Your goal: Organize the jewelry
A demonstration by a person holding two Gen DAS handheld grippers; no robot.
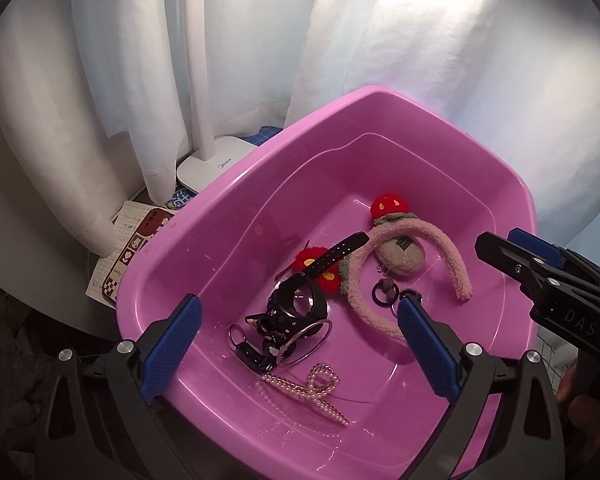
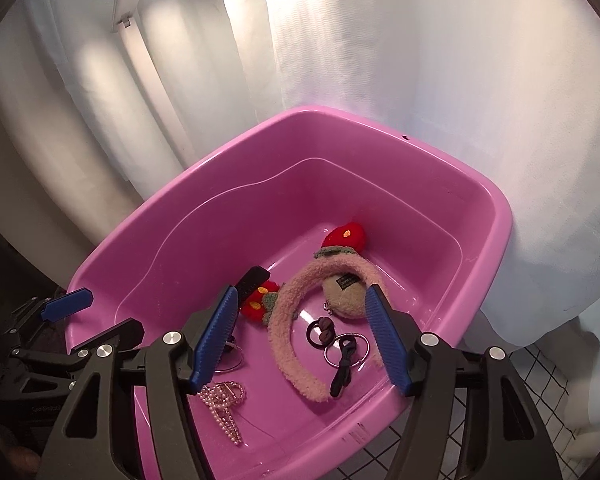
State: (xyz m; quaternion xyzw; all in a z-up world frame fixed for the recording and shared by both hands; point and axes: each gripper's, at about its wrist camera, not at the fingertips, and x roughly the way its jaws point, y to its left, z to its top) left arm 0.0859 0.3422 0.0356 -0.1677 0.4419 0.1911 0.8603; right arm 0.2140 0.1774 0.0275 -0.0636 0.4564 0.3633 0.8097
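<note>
Headband, pink fuzzy, lies in the pink tub mid-frame w/ its arc between our right gripper fingers, both grippers open & empty. Left gripper is over the pearl clip; we judge right nearer.

My left gripper is spread wide, its blue-padded fingers apart and holding nothing. My right gripper is also spread wide and holds nothing, its blue pads well apart. The two grippers sit side by side, both angled downward.
</note>
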